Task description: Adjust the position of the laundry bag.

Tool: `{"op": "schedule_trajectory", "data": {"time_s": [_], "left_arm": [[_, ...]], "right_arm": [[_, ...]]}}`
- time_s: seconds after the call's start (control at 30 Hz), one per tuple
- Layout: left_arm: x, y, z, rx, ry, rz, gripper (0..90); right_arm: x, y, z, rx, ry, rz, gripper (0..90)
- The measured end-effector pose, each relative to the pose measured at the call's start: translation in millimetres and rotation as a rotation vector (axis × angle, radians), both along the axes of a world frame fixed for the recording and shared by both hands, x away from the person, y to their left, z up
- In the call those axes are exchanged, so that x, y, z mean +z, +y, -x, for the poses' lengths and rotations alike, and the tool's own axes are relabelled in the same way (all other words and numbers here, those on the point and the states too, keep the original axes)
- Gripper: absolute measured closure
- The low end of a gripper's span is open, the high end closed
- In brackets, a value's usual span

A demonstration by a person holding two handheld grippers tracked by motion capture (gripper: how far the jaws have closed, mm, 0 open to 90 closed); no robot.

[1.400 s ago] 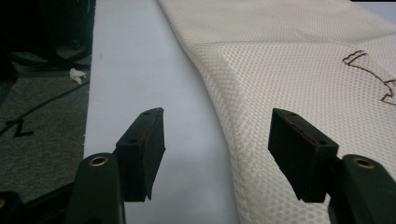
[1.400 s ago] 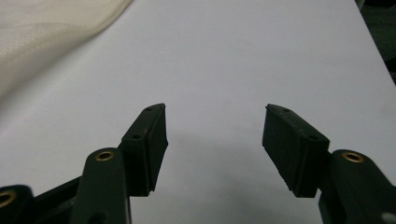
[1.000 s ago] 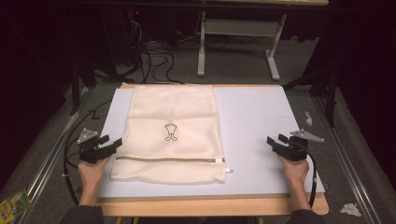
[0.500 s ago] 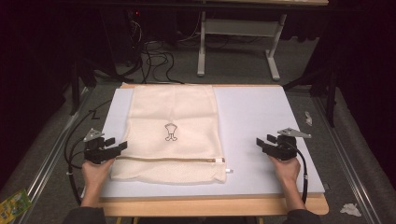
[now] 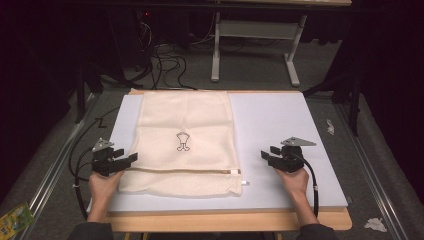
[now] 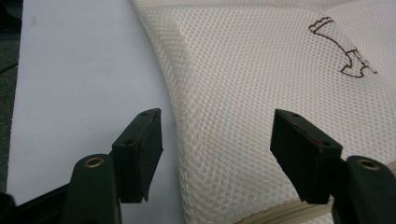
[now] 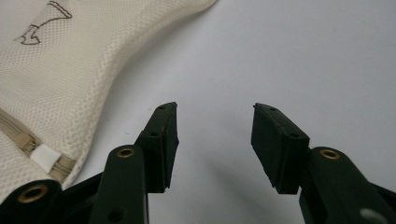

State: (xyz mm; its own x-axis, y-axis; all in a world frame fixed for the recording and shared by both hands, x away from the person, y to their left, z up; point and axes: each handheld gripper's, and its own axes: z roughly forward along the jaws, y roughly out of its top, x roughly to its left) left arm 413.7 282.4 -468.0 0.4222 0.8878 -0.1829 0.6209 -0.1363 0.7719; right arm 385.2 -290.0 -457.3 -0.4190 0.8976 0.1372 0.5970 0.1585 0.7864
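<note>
The cream mesh laundry bag with a zip (image 5: 185, 142) lies flat on the pale lavender table mat (image 5: 280, 125), left of centre; over the last second both hands have drawn inward; the left gripper (image 5: 131, 158) now straddles its left edge, jaws spread; the right gripper (image 5: 265, 156), released too, sits near the zip end, probably readying a two-handed pick-up.

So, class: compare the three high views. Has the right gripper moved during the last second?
Yes. The right gripper has moved left, toward the mesh laundry bag, closing the gap to the bag's zipper pull.
</note>
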Motion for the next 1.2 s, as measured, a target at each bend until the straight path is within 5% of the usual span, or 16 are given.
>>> {"op": "schedule_trajectory", "data": {"time_s": [0.7, 1.2], "left_arm": [[-3.8, -11.4, -3.5, 0.016, 0.027, -0.037, 39.5], [-6.2, -18.0, -12.1, 0.024, 0.063, -0.047, 43.3]], "right_arm": [[-3.1, 58.6, -11.7, 0.168, 0.08, -0.023, 56.5], [-3.9, 87.6, -28.8, 0.21, 0.214, -0.016, 55.2]]}}
